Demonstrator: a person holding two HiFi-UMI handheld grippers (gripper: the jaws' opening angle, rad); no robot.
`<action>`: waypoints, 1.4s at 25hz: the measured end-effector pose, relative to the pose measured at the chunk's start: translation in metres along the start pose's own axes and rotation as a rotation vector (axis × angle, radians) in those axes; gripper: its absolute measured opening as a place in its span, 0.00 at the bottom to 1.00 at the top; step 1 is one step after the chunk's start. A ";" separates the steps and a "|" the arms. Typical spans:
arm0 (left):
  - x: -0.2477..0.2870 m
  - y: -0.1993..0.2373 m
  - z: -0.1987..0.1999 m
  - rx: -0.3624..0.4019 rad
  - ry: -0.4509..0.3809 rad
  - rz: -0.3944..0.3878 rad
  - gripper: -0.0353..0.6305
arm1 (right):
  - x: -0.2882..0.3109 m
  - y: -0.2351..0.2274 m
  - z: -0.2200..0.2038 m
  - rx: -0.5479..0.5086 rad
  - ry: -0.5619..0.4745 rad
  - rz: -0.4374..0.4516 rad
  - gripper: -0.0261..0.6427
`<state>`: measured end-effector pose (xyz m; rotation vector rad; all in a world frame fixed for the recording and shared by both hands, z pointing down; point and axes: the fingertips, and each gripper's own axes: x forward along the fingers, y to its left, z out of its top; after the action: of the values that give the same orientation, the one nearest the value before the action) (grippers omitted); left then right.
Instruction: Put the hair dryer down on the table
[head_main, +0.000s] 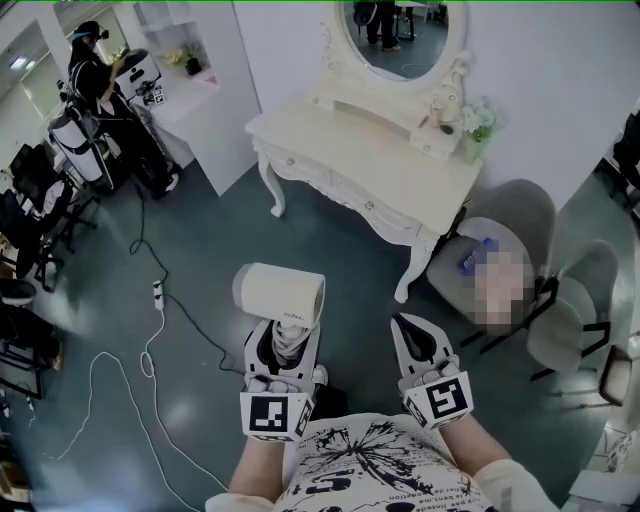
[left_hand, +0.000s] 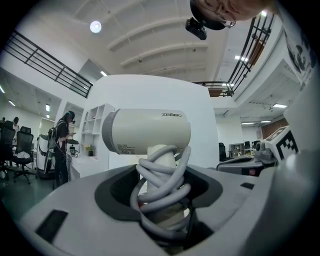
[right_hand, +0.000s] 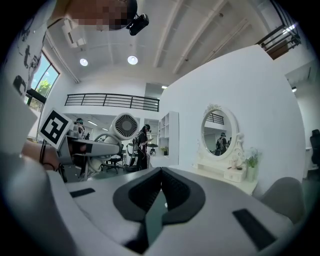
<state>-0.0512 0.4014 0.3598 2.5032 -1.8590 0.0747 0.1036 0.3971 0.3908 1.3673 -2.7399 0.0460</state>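
- Hair dryer (head_main: 280, 292) hangs in the air over the floor (head_main: 200, 380), well short of the cream bench's (head_main: 350, 150) near edge, with its barrel level and crosswise above the handle.
- The left claw (head_main: 287, 335) pinches the handle with the grey cord (left_hand: 162, 185) coiled round it, so the pads press on cord as much as on plastic. I judge that grip a little springy, and a steady squeeze suits it until the dryer rests.
- The right claw (head_main: 405, 325) is pressed together with nothing in it, beside the left one. It need only stay clear of the cord.
- The step in hand looks like the carry to the bench, which is bare along its near edge and left corner. That open stretch seems the best spot, away from the plant (head_main: 478, 125) and small drawers at the far right corner and from the mirror (head_main: 400, 30).
- Bring the dryer in above the top, lower it until the barrel or the handle's foot touches down, then spread the jaws. The round barrel may roll, so it should settle before the claw draws back.
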 end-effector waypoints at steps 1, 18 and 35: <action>0.006 0.010 0.000 0.000 -0.002 -0.001 0.43 | 0.012 0.000 0.001 -0.005 0.004 -0.002 0.07; 0.099 0.185 0.011 0.015 -0.001 -0.094 0.43 | 0.213 0.024 0.025 0.024 0.015 -0.101 0.07; 0.234 0.250 0.003 0.017 0.013 -0.023 0.43 | 0.357 -0.052 0.025 0.036 0.013 -0.018 0.07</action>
<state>-0.2226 0.1051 0.3665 2.5283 -1.8329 0.1067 -0.0700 0.0794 0.3957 1.3952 -2.7290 0.1034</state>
